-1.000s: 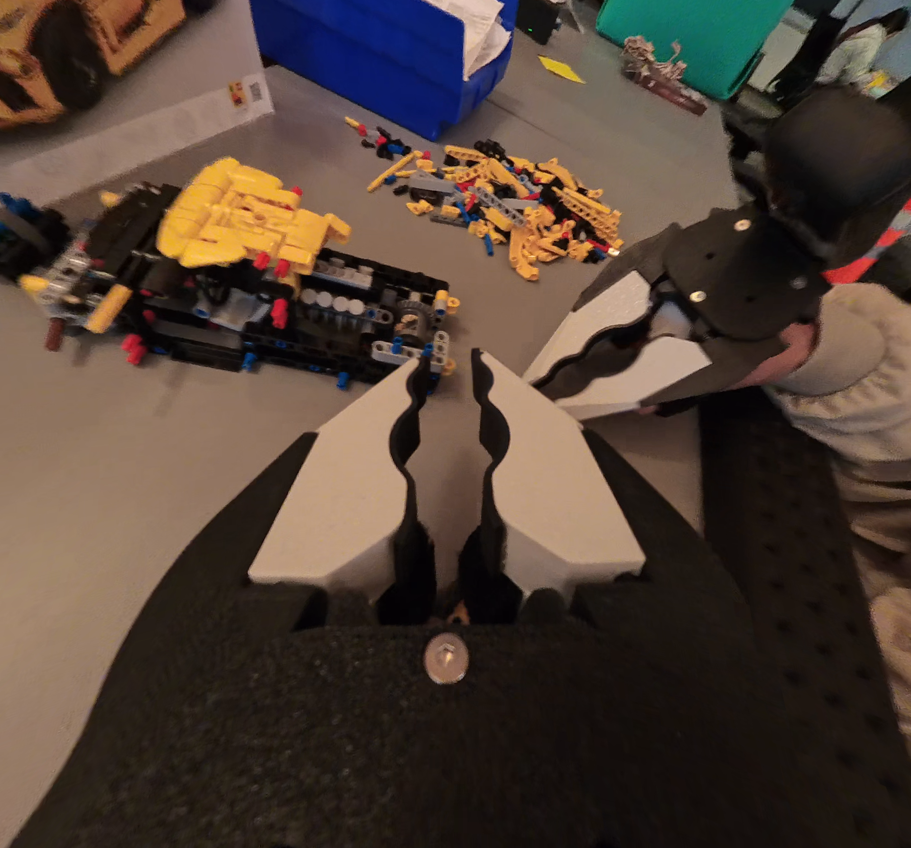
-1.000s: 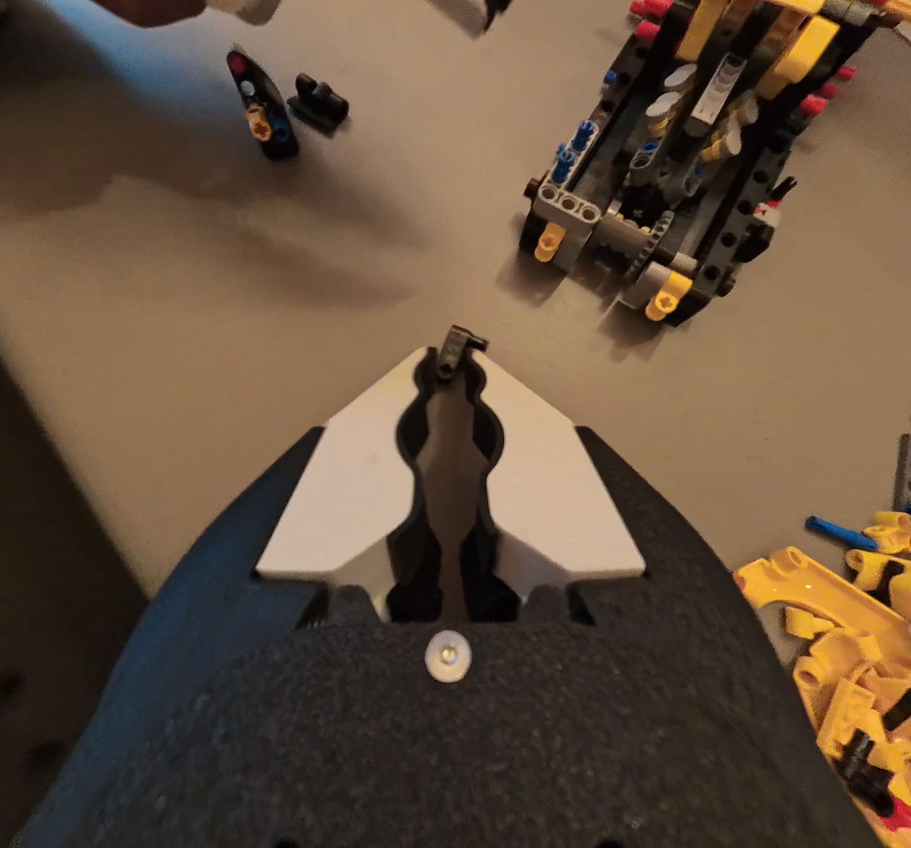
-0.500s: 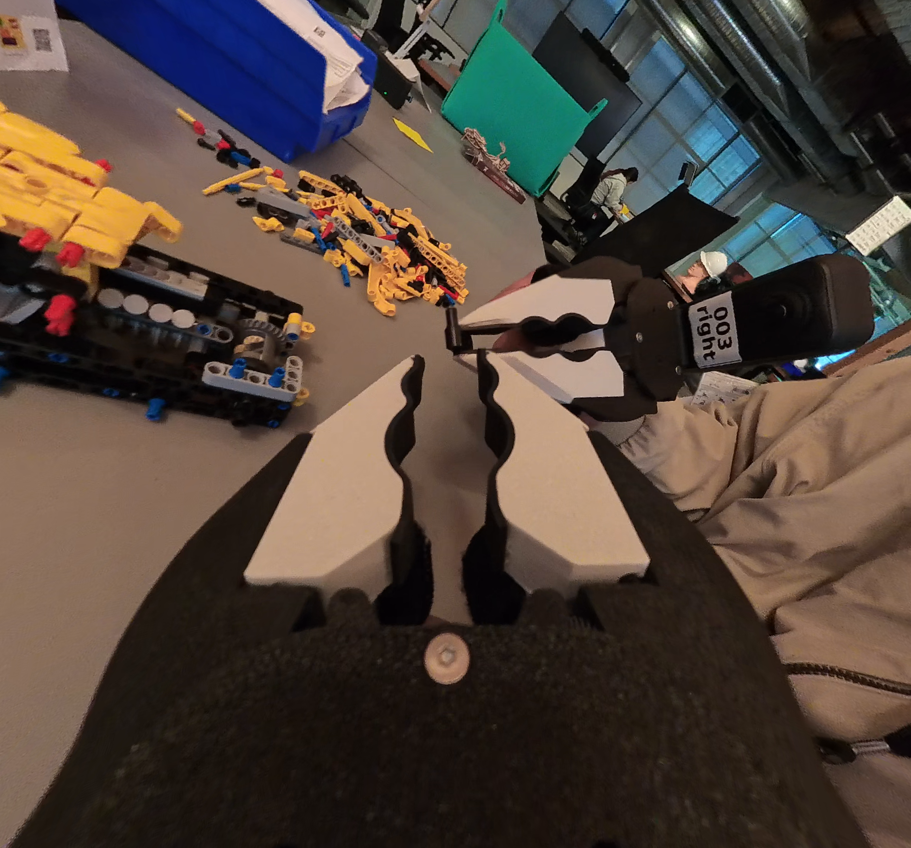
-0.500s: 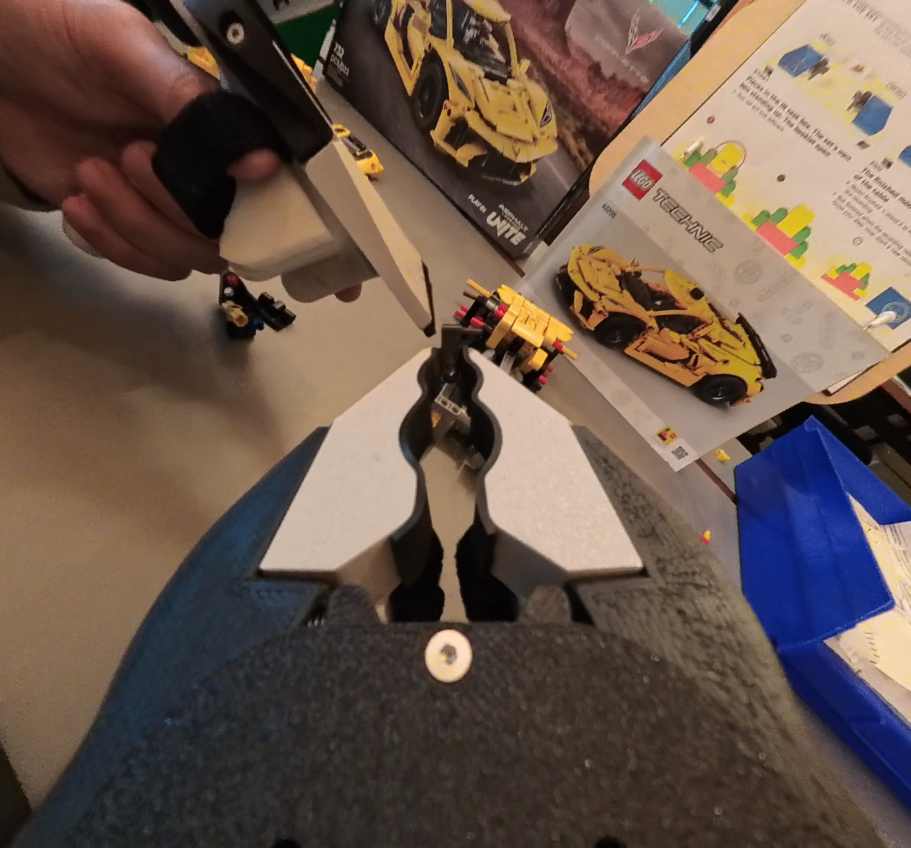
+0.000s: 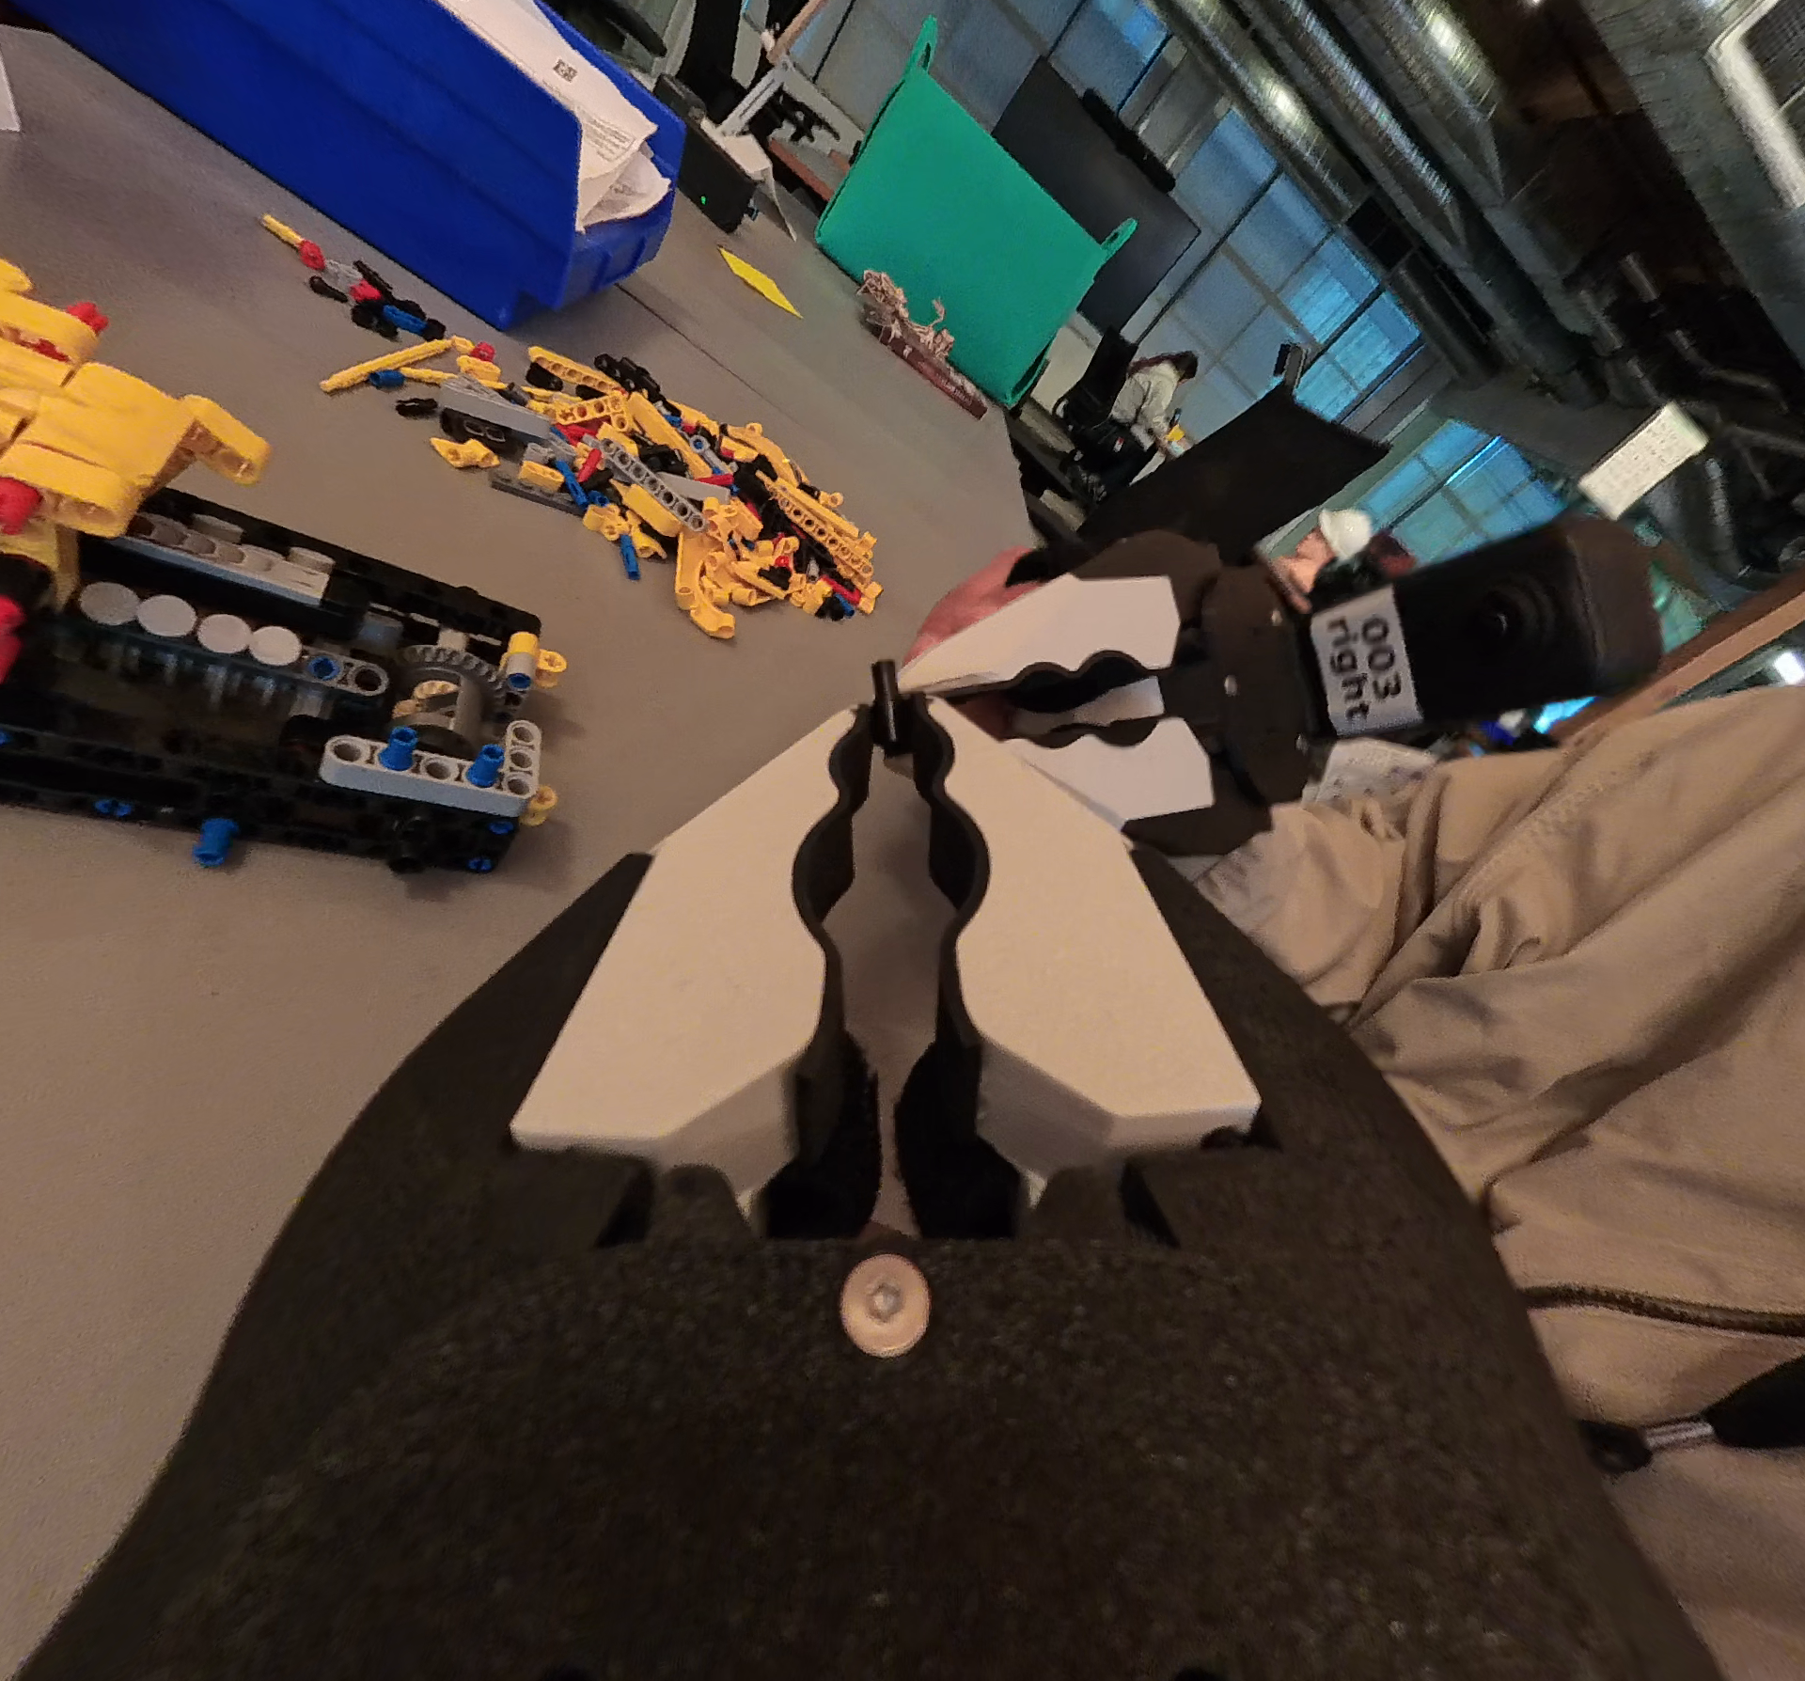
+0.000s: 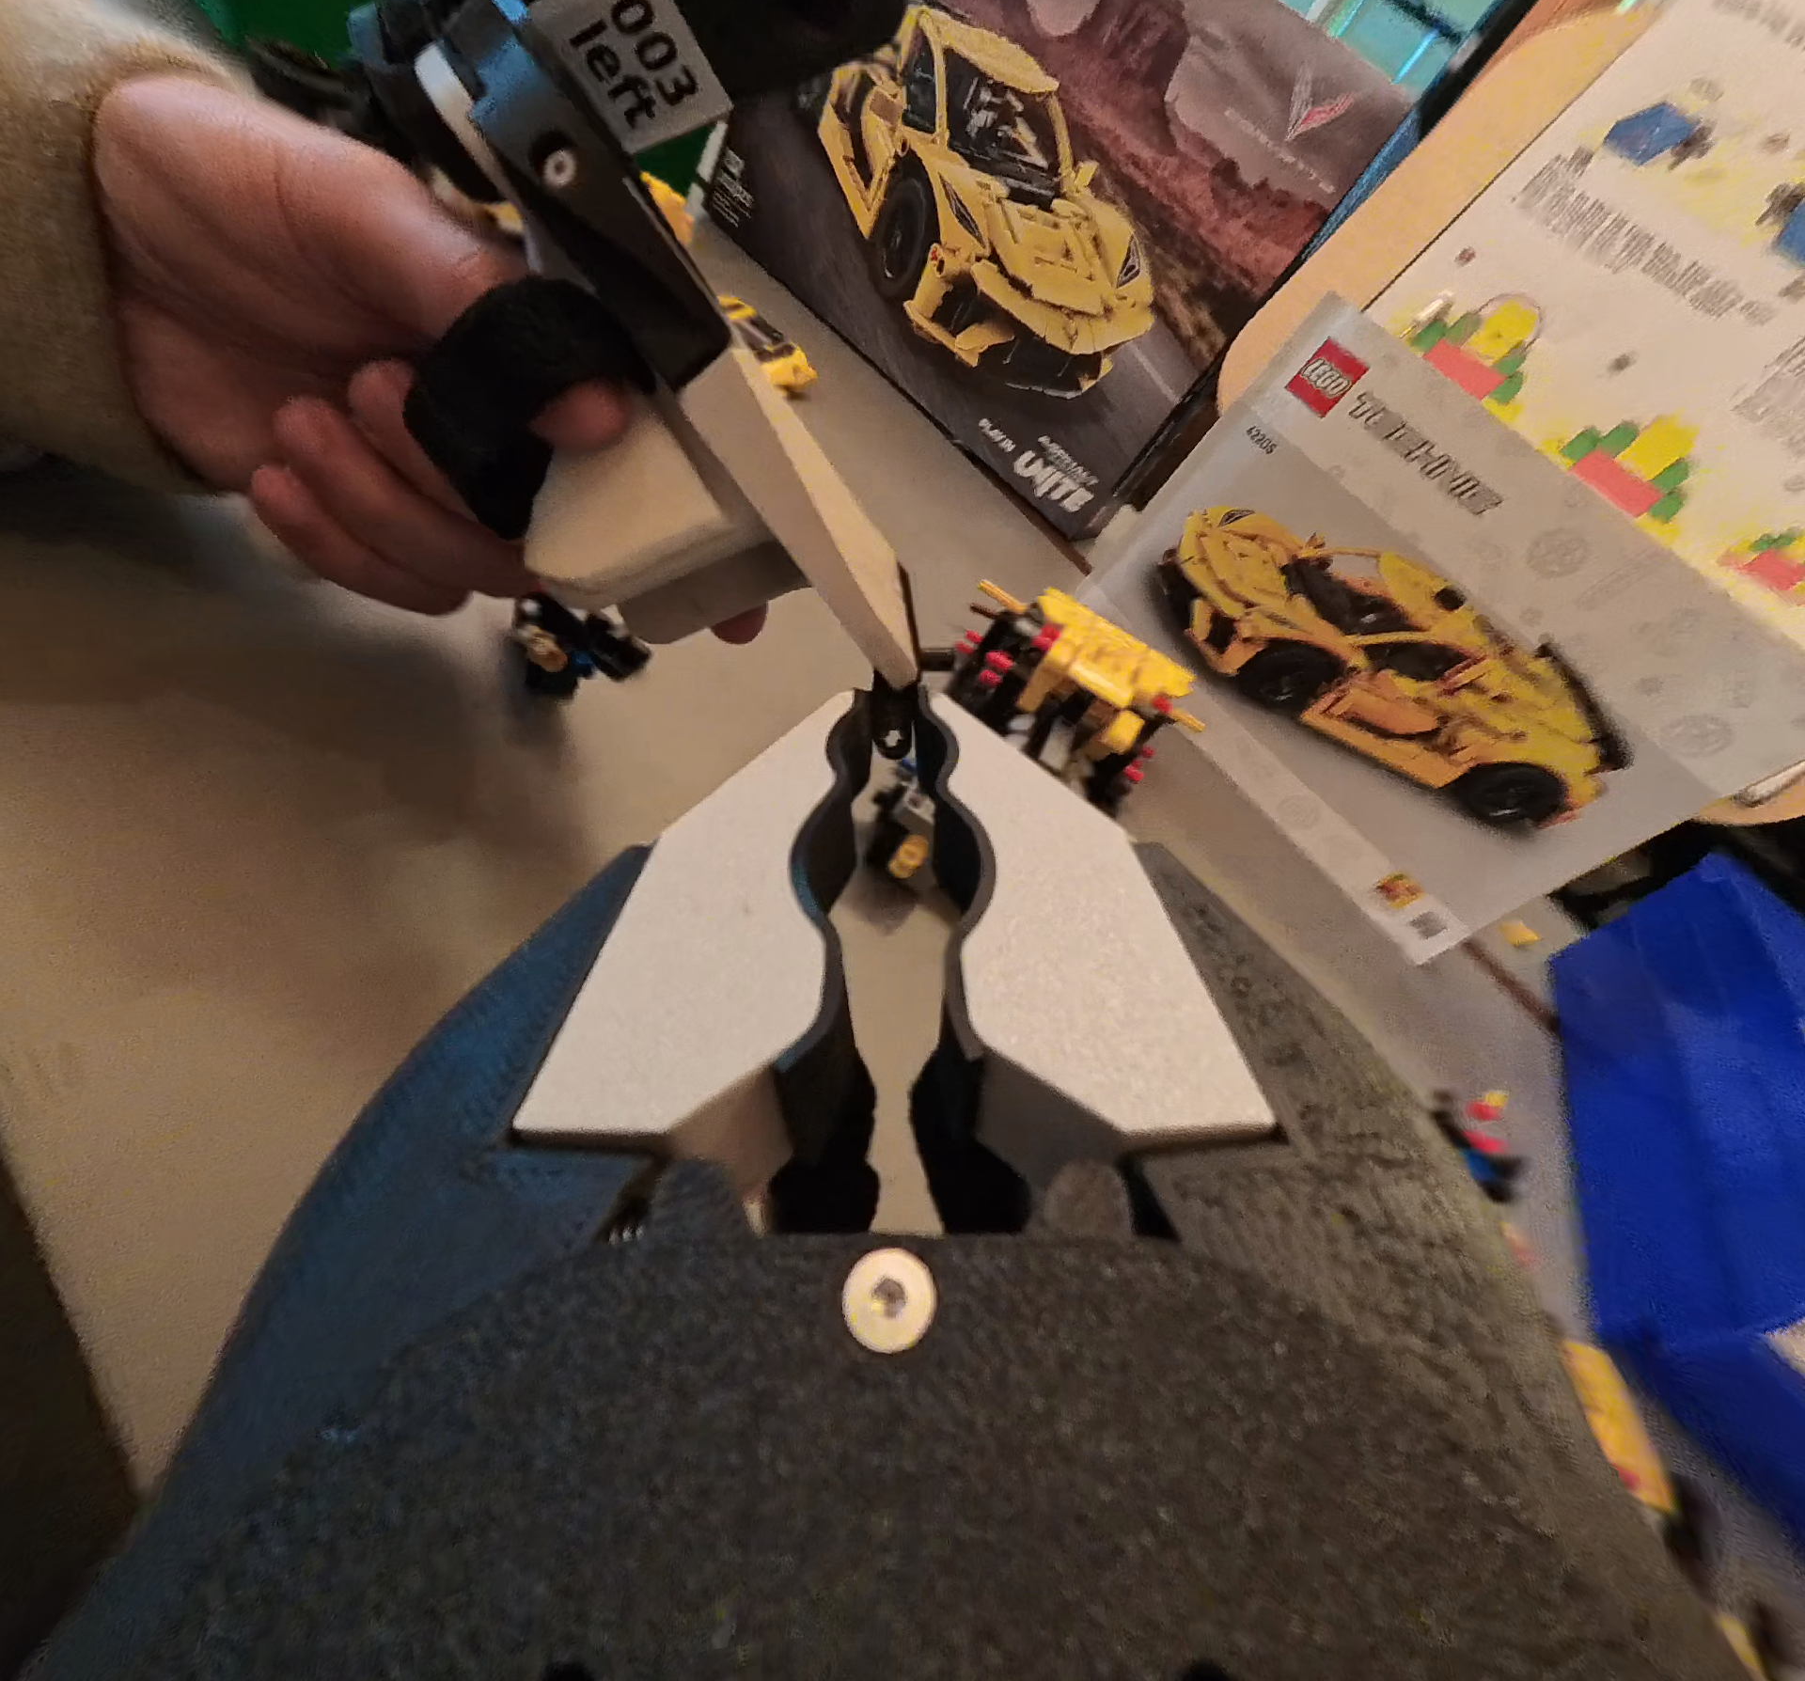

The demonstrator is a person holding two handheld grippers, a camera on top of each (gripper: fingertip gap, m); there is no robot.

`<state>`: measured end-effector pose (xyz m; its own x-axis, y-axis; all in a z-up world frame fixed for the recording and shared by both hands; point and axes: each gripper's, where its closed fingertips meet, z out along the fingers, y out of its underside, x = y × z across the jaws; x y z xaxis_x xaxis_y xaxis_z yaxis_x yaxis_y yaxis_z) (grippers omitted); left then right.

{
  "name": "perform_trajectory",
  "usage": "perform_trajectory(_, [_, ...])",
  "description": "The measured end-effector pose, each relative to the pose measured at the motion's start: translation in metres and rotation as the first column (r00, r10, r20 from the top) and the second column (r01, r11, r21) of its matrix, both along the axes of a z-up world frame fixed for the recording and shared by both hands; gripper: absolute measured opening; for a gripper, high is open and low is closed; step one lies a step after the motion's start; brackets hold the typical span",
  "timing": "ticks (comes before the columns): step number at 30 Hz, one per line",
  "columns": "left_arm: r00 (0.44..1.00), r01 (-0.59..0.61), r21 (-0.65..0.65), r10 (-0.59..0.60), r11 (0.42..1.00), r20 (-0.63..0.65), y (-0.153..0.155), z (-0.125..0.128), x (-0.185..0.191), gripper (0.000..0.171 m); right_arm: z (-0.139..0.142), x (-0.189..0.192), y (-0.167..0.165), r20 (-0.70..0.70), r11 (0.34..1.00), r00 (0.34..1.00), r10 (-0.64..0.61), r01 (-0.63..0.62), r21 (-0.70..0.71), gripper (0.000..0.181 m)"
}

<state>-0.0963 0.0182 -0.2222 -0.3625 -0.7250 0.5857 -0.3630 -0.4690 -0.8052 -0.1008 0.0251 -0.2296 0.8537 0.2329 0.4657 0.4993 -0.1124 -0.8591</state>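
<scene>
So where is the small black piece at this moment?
The small black piece sits at the fingertips of the right tool, raised above the grey table. The left tool meets it tip to tip, with the half-built yellow car just behind.

Left claw point(image 5: 891, 728) and right claw point(image 6: 891, 716) tip-to-tip, narrowed.

the right gripper point(image 6: 894, 716) pinches a small black piece point(image 6: 891, 721), with the left gripper point(image 6: 903, 657) tip touching it.
</scene>
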Motion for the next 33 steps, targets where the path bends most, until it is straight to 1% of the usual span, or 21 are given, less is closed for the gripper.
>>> perform_trajectory(1, [1.000, 0.003, 0.026, -0.003, 1.000, 0.007, 0.000, 0.000, -0.001, 0.007, 0.000, -0.002, -0.001, -0.078, 1.000, 0.997, 0.024, -0.025, -0.011, 0.008])
perform_trajectory(2, [1.000, -0.002, 0.051, 0.000, 0.999, 0.029, 0.000, 0.003, -0.002, 0.007, 0.003, -0.004, -0.003, -0.176, 0.998, 0.983, 0.061, -0.065, -0.015, 0.015])
perform_trajectory(3, [0.998, -0.008, 0.087, 0.003, 0.996, 0.058, 0.000, 0.007, -0.003, 0.007, 0.009, -0.006, -0.005, -0.299, 0.993, 0.948, 0.108, -0.118, -0.017, 0.021])
perform_trajectory(5, [0.992, -0.035, 0.179, 0.013, 0.983, 0.125, -0.002, 0.016, -0.005, 0.007, 0.021, -0.005, -0.010, -0.546, 0.976, 0.818, 0.182, -0.219, -0.003, 0.024])
perform_trajectory(6, [0.986, -0.063, 0.226, 0.026, 0.972, 0.163, -0.002, 0.021, -0.006, 0.007, 0.028, -0.002, -0.011, -0.635, 0.970, 0.747, 0.197, -0.244, 0.014, 0.024])
perform_trajectory(8, [0.972, -0.130, 0.326, 0.056, 0.936, 0.228, -0.001, 0.027, -0.006, 0.007, 0.036, -0.003, -0.015, -0.746, 0.949, 0.621, 0.241, -0.310, 0.048, 0.021])
perform_trajectory(9, [0.967, -0.166, 0.390, 0.071, 0.906, 0.245, -0.001, 0.026, -0.005, 0.007, 0.038, -0.005, -0.016, -0.783, 0.939, 0.568, 0.252, -0.339, 0.056, 0.021])
perform_trajectory(11, [0.951, -0.254, 0.528, 0.111, 0.810, 0.288, 0.004, 0.024, -0.002, 0.007, 0.037, -0.004, -0.013, -0.823, 0.941, 0.519, 0.231, -0.335, 0.053, 0.020])
perform_trajectory(13, [0.931, -0.344, 0.651, 0.155, 0.676, 0.330, 0.009, 0.023, 0.000, 0.007, 0.035, 0.004, -0.007, -0.852, 0.960, 0.491, 0.181, -0.275, 0.046, 0.017])
perform_trajectory(15, [0.914, -0.402, 0.735, 0.188, 0.546, 0.359, 0.013, 0.022, 0.003, 0.007, 0.037, 0.009, -0.002, -0.884, 0.974, 0.442, 0.154, -0.221, 0.060, 0.018])
perform_trajectory(17, [0.906, -0.422, 0.779, 0.190, 0.463, 0.378, 0.010, 0.021, 0.004, 0.007, 0.035, 0.009, 0.002, -0.876, 0.983, 0.466, 0.127, -0.175, 0.049, 0.019])
perform_trajectory(19, [0.904, -0.427, 0.805, 0.178, 0.411, 0.389, 0.006, 0.021, 0.006, 0.007, 0.037, 0.004, 0.003, -0.862, 0.981, 0.487, 0.140, -0.186, 0.054, 0.018])
perform_trajectory(20, [0.905, -0.426, 0.814, 0.177, 0.395, 0.388, 0.005, 0.020, 0.006, 0.007, 0.036, 0.003, 0.003, -0.861, 0.981, 0.490, 0.139, -0.189, 0.050, 0.016])
perform_trajectory(22, [0.906, -0.423, 0.820, 0.173, 0.385, 0.387, 0.002, 0.019, 0.007, 0.007, 0.034, 0.002, 0.003, -0.865, 0.978, 0.483, 0.137, -0.204, 0.041, 0.013])
perform_trajectory(23, [0.904, -0.427, 0.816, 0.174, 0.389, 0.391, 0.002, 0.019, 0.007, 0.007, 0.034, 0.002, 0.003, -0.867, 0.978, 0.479, 0.139, -0.202, 0.045, 0.010])
perform_trajectory(24, [0.905, -0.425, 0.810, 0.177, 0.404, 0.386, 0.001, 0.019, 0.007, 0.007, 0.033, 0.004, 0.003, -0.863, 0.980, 0.487, 0.132, -0.193, 0.040, 0.004])
perform_trajectory(25, [0.906, -0.422, 0.801, 0.189, 0.424, 0.378, 0.002, 0.019, 0.007, 0.007, 0.033, 0.004, 0.003, -0.862, 0.980, 0.490, 0.131, -0.195, 0.038, 0.003])
perform_trajectory(27, [0.902, -0.432, 0.787, 0.204, 0.441, 0.380, 0.002, 0.021, 0.008, 0.007, 0.035, 0.005, 0.003, -0.876, 0.979, 0.463, 0.137, -0.198, 0.049, 0.004])
perform_trajectory(30, [0.894, -0.448, 0.789, 0.233, 0.421, 0.383, 0.003, 0.022, 0.008, 0.007, 0.035, 0.005, 0.004, -0.893, 0.978, 0.430, 0.137, -0.204, 0.052, 0.003])
perform_trajectory(32, [0.886, -0.462, 0.784, 0.249, 0.416, 0.390, 0.003, 0.023, 0.008, 0.007, 0.036, 0.004, 0.004, -0.909, 0.973, 0.391, 0.147, -0.223, 0.061, 0.002])
perform_trajectory(33, [0.881, -0.471, 0.785, 0.255, 0.403, 0.398, 0.003, 0.025, 0.008, 0.007, 0.038, 0.005, 0.003, -0.920, 0.969, 0.360, 0.155, -0.236, 0.071, 0.002])
